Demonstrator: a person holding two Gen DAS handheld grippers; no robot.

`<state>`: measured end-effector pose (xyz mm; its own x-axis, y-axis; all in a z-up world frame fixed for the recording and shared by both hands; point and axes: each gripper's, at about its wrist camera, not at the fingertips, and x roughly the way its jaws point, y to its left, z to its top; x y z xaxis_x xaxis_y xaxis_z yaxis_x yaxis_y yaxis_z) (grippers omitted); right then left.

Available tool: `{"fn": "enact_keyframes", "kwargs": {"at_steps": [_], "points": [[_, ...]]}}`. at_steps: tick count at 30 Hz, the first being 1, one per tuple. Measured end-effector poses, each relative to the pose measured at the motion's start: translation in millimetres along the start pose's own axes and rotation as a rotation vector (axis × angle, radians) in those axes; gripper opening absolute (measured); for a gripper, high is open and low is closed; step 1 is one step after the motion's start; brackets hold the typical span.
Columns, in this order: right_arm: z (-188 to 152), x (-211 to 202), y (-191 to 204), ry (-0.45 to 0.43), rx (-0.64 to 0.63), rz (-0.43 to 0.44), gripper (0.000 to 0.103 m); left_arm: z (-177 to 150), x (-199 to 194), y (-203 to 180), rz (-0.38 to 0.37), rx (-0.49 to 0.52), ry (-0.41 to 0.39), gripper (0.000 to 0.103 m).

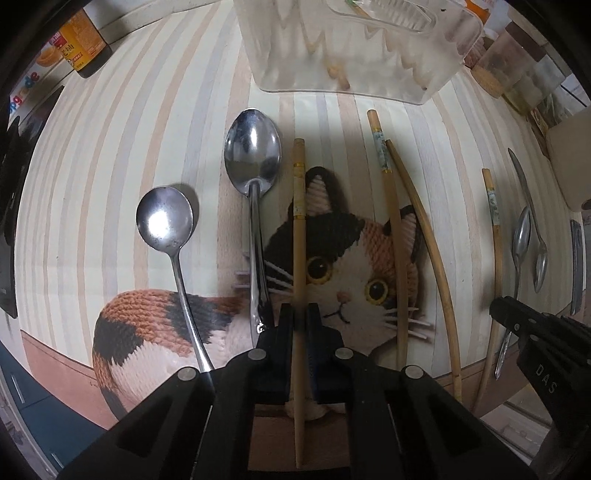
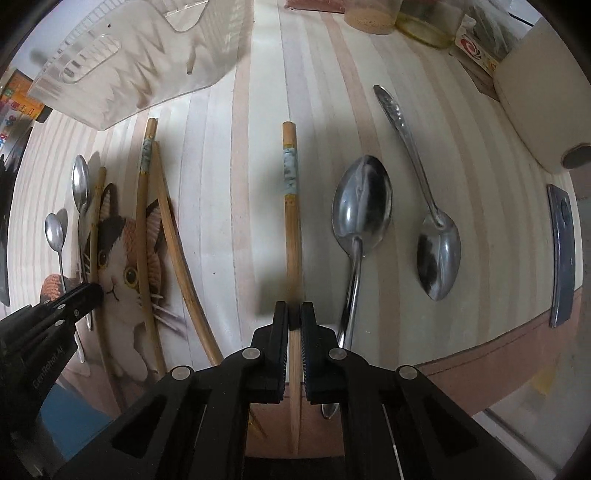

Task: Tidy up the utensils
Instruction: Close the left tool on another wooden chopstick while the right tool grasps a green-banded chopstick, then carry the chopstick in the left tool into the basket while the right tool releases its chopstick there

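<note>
My left gripper (image 1: pixel 299 314) is shut on a bamboo chopstick with a gold band (image 1: pixel 298 229) that points away over the cat picture. Left of it lie a large steel spoon (image 1: pixel 253 155) and a round spoon (image 1: pixel 164 219). Two more chopsticks (image 1: pixel 388 206) lie to the right. My right gripper (image 2: pixel 294 312) is shut on a chopstick with a pale blue band (image 2: pixel 291 221). Two steel spoons (image 2: pixel 362 214) (image 2: pixel 437 251) lie to its right. A clear plastic utensil basket (image 1: pixel 354 51) stands beyond, also in the right wrist view (image 2: pixel 140 59).
The mat (image 1: pixel 110 166) is striped with a knitted cat print. A dark sauce bottle (image 1: pixel 83 40) stands far left. Jars (image 2: pixel 373 14) and a beige container (image 2: pixel 543 107) stand at the far right. A dark flat bar (image 2: pixel 561 254) lies near the right edge.
</note>
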<state>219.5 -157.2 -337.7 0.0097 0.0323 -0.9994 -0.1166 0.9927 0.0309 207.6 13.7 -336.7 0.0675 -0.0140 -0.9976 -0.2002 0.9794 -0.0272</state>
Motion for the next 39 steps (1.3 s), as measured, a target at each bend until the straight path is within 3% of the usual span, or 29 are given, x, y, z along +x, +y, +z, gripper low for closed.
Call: {"fn": "enact_keyframes", "kwargs": {"at_steps": [10, 22, 30, 39], "points": [[7.1, -1.2, -6.0, 0.005, 0.011, 0.014, 0.008, 0.6, -2.9, -0.2, 0.001, 0.016, 0.009, 0.009], [-1.3, -2.6, 3.5, -0.013, 0.000, 0.005, 0.007, -11.9, -11.0, 0.9, 0.006, -0.002, -0.023, 0.004], [-7.9, -41.9, -3.6, -0.096, 0.005, 0.074, 0.007, -21.0, -69.5, 7.1, -0.001, -0.010, -0.158, 0.004], [14.9, -100.0, -19.2, -0.197, 0.014, 0.163, 0.007, -14.3, -150.7, 29.8, -0.002, -0.070, -0.318, 0.004]]}}
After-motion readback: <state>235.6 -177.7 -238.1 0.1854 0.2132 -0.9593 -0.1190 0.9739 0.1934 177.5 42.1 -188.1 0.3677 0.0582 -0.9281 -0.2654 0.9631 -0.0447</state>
